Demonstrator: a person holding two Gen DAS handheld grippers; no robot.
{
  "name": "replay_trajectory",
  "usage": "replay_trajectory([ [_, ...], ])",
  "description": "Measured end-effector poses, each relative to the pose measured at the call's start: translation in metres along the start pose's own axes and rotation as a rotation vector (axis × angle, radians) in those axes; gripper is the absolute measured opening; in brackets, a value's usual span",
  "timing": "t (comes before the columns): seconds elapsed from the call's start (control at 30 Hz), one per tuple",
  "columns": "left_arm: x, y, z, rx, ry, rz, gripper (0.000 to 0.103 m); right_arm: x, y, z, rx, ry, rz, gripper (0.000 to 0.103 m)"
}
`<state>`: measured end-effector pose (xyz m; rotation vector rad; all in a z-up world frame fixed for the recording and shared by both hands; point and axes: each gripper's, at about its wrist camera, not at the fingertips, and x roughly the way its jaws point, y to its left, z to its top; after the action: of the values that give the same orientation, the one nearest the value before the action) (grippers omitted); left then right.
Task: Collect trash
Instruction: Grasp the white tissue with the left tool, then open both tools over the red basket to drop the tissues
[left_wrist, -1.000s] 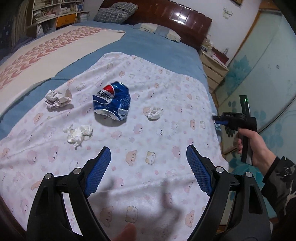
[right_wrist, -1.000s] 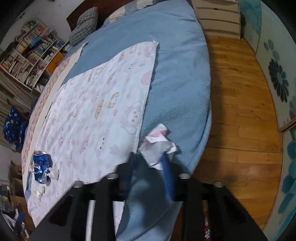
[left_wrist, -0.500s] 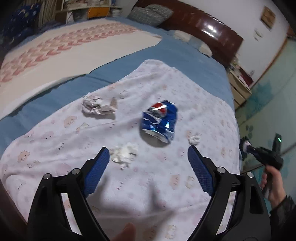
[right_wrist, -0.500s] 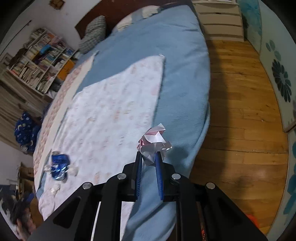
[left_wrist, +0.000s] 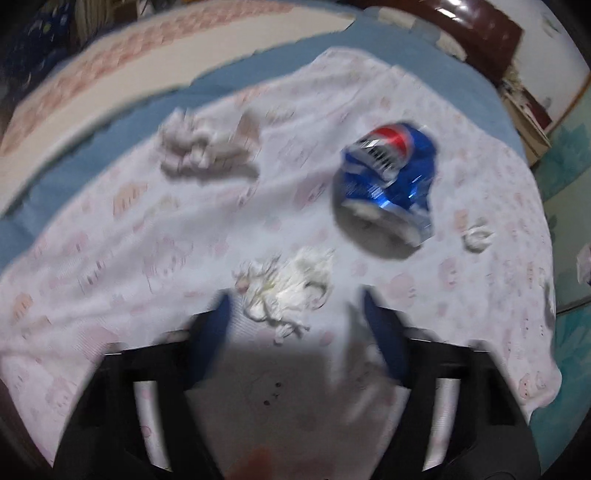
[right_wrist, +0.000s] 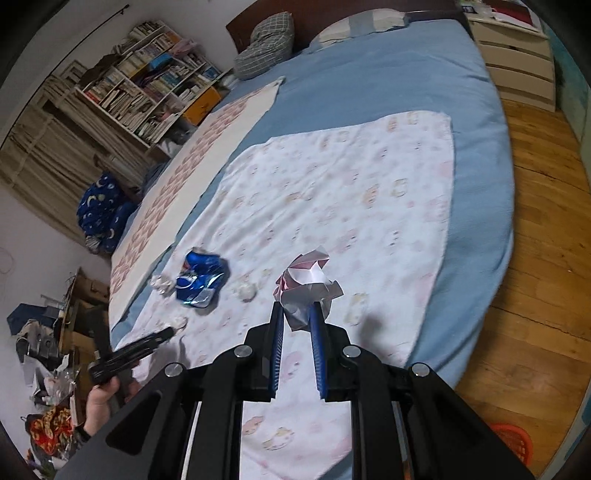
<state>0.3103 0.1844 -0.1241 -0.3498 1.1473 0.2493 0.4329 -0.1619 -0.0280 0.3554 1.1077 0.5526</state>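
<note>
The left wrist view is blurred. My left gripper is open, low over the white patterned cloth, its fingers either side of a white crumpled tissue. A crushed blue Pepsi can lies beyond to the right, a larger paper wad to the upper left, a small wad to the right. My right gripper is shut on a pink-and-white crumpled paper, held above the cloth. The can and the left gripper show at the left of the right wrist view.
The cloth lies on a blue bedspread. Wooden floor runs along the bed's right side, with an orange basket at lower right. A bookshelf and clutter stand at the left. A dresser is at the back.
My left gripper has dropped down and forward to the white tissue, which now sits between its fingers. My right gripper, still holding the paper, has swung back over the cloth.
</note>
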Motion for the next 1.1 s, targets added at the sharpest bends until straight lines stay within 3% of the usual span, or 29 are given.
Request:
replay_trajectory([
  [0.03,0.005,0.005,-0.002,-0.016,0.02,0.014,0.028,0.0,0.003,-0.002,-0.003,0.004,0.005,0.016],
  [0.13,0.003,0.013,-0.004,-0.03,0.011,-0.001,0.02,-0.001,0.006,-0.004,-0.008,0.008,0.02,0.016],
  [0.33,-0.013,0.034,-0.008,-0.084,-0.025,-0.091,0.015,-0.016,0.004,-0.011,-0.017,-0.002,0.03,0.016],
  [0.43,-0.046,0.03,-0.009,-0.078,-0.077,-0.129,0.015,-0.028,0.002,-0.016,-0.016,-0.008,0.035,0.016],
  [0.6,-0.134,0.014,-0.025,-0.05,-0.24,-0.235,0.015,-0.065,0.006,-0.028,-0.025,-0.044,0.056,0.016],
  [0.7,-0.169,-0.027,-0.048,0.033,-0.286,-0.297,0.015,-0.106,0.008,-0.04,-0.039,-0.077,0.065,0.016],
  [0.87,-0.2,-0.153,-0.098,0.285,-0.279,-0.436,0.015,-0.195,-0.006,-0.077,-0.071,-0.14,0.019,0.016],
  [0.97,-0.198,-0.233,-0.144,0.444,-0.227,-0.496,0.015,-0.244,-0.031,-0.114,-0.071,-0.168,-0.046,0.016],
  [1.1,-0.165,-0.324,-0.208,0.635,-0.159,-0.485,0.015,-0.273,-0.095,-0.179,0.023,-0.161,-0.128,0.016],
])
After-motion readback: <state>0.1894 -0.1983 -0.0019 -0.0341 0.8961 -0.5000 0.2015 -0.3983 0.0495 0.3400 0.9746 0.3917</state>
